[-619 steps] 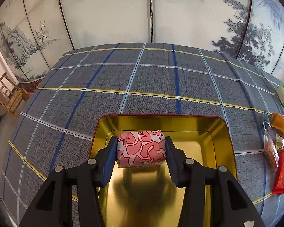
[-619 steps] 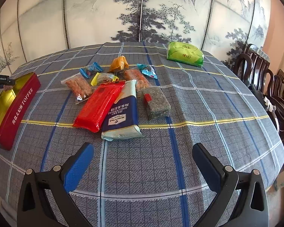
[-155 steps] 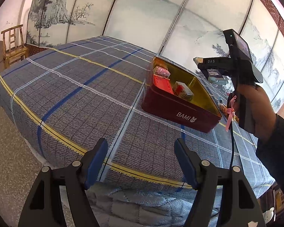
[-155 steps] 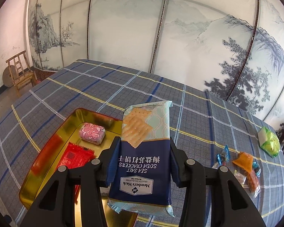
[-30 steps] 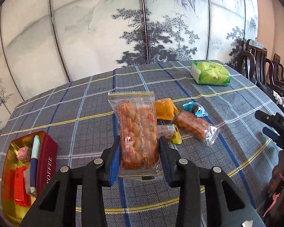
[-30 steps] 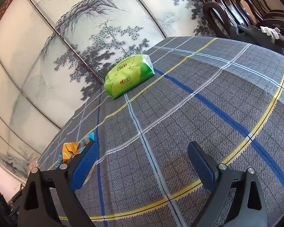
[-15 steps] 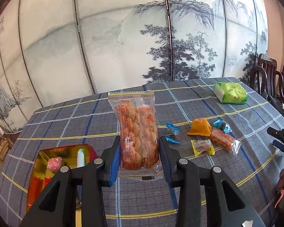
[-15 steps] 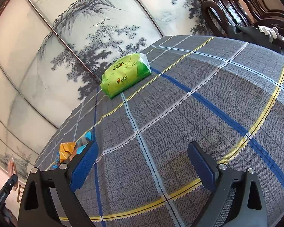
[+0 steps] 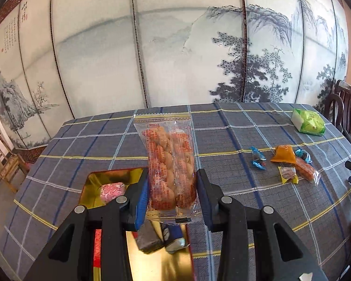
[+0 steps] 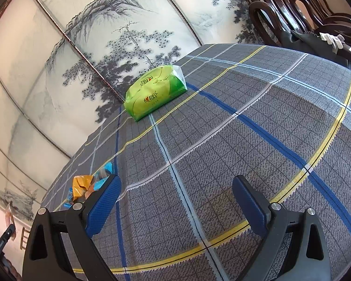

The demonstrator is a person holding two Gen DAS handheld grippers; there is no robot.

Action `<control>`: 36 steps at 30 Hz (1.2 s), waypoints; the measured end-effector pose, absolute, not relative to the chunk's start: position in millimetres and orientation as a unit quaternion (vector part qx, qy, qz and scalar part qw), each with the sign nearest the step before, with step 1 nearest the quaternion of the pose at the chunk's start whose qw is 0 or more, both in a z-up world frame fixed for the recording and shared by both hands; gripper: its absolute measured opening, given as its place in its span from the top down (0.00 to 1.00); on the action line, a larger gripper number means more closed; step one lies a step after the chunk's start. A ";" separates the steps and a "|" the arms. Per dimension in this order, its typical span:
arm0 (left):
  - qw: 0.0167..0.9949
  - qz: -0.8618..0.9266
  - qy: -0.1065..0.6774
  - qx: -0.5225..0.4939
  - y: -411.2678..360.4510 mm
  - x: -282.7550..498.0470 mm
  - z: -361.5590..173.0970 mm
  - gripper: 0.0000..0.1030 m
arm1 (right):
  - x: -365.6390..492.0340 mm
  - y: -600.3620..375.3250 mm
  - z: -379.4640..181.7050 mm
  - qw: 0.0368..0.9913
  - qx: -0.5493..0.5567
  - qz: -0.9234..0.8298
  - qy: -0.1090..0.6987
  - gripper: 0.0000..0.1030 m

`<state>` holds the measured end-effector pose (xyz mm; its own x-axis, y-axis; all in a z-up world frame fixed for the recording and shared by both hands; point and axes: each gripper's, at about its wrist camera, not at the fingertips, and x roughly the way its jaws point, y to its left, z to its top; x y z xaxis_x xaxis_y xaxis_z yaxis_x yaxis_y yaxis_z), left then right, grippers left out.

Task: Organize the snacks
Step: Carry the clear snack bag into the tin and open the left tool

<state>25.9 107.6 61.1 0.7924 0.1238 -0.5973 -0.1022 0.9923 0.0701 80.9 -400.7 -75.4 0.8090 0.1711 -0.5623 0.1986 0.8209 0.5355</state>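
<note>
My left gripper (image 9: 173, 195) is shut on a clear packet of orange-brown biscuits (image 9: 169, 164), held upright above the gold tin (image 9: 100, 176). Inside the tin lie a pink wrapped sweet (image 9: 112, 189), a red packet (image 9: 97, 245), a grey bar (image 9: 148, 240) and the blue cracker pack (image 9: 174, 234), mostly hidden by the fingers. Small snacks remain on the cloth to the right: a blue sweet (image 9: 257, 158), an orange pouch (image 9: 283, 154), a yellow sweet (image 9: 287, 174) and an orange-filled packet (image 9: 306, 171). My right gripper (image 10: 175, 201) stands open over bare cloth.
A green tissue pack (image 10: 155, 92) lies at the table's far side, also the tissue pack (image 9: 307, 121) at the right in the left wrist view. Dark wooden chairs (image 10: 292, 11) stand beyond the right edge. A painted folding screen (image 9: 175, 58) backs the table.
The left gripper has carried the biscuit packet leftwards from over the loose snacks to above the tin. The right gripper has stayed where it was.
</note>
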 end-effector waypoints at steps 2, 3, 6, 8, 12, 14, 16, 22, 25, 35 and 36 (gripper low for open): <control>0.945 0.063 0.321 0.017 122.7 13.9 57.6 0.67 | 80.9 -400.8 -75.6 0.903 0.299 -0.008 0.309 0.07; 0.944 0.066 0.322 0.019 129.3 7.2 54.8 0.67 | 81.0 -400.7 -75.5 0.903 0.299 -0.008 0.309 0.07; 0.939 0.069 0.337 0.016 146.7 -11.7 43.1 0.67 | 81.1 -400.5 -75.5 0.903 0.299 -0.008 0.309 0.06; 0.934 0.074 0.348 0.012 155.1 -23.0 33.0 0.67 | 80.9 -400.2 -76.0 0.903 0.299 -0.007 0.309 0.06; 0.928 0.079 0.365 0.001 163.9 -40.6 14.7 0.67 | 81.0 -399.8 -76.6 0.903 0.298 -0.007 0.309 0.05; 0.924 0.081 0.374 -0.005 166.9 -44.8 5.8 0.67 | 80.7 -400.2 -77.0 0.903 0.298 -0.007 0.309 0.05; 0.920 0.081 0.384 -0.009 167.1 -46.1 -2.5 0.67 | 80.2 -399.5 -78.1 0.903 0.297 -0.007 0.309 0.05; 0.916 0.077 0.394 -0.004 157.7 -43.0 -15.3 0.67 | 80.8 -398.8 -77.8 0.903 0.298 -0.008 0.309 0.04; 0.916 0.074 0.395 -0.005 153.2 -40.5 -18.5 0.67 | 81.0 -398.6 -77.7 0.903 0.298 -0.007 0.308 0.04; 0.910 0.078 0.406 -0.013 153.4 -34.6 -29.6 0.67 | 81.3 -398.5 -78.0 0.903 0.298 -0.007 0.308 0.04; 0.910 0.078 0.407 -0.013 153.2 -34.2 -30.5 0.67 | 81.4 -398.4 -77.9 0.904 0.298 -0.007 0.308 0.04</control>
